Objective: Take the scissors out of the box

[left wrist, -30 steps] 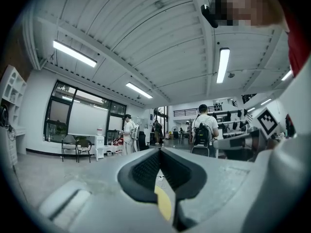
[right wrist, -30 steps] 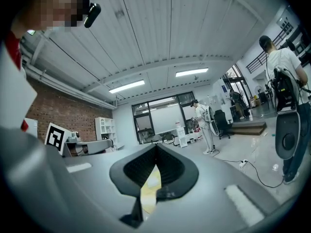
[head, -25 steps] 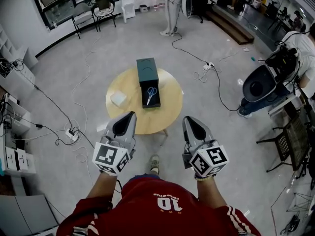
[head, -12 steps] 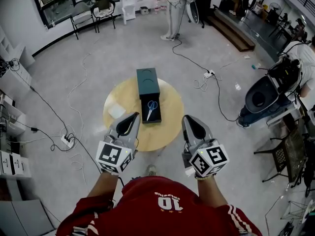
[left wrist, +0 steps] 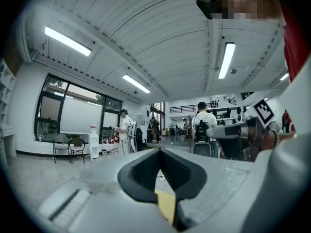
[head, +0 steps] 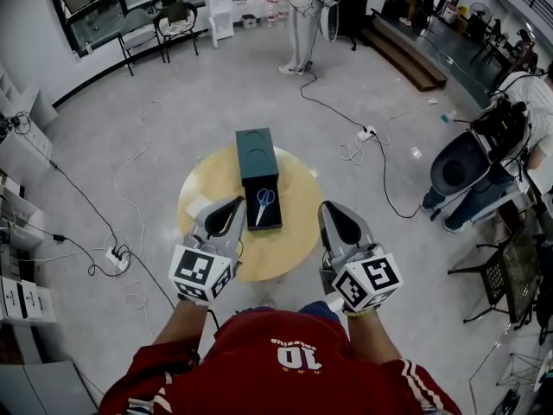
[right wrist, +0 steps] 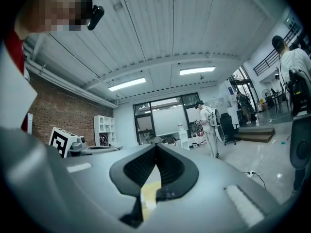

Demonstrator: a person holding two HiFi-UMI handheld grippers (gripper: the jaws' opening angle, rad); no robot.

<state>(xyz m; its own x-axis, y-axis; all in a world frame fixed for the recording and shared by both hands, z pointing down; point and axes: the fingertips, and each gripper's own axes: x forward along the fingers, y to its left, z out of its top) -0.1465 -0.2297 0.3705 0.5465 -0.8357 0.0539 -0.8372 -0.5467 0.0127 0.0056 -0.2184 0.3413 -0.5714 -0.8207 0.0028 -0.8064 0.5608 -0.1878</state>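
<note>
An open dark green box sits on the round wooden table, and blue-handled scissors lie inside it. The box lid rests just beyond it. In the head view my left gripper is over the table's near left part, left of the box. My right gripper is at the table's near right edge, right of the box. Both point level, and neither touches the box. In the left gripper view the left gripper has its jaws together and empty, as does the right gripper in its view.
A white pad lies on the table's left side. Cables and a power strip trail over the floor around the table. A person stands at the far end. Chairs are at the back, and black equipment is at the right.
Both grippers have moved forward to the table, and the table and box now sit lower and closer in the head view. The jaws stayed together.
</note>
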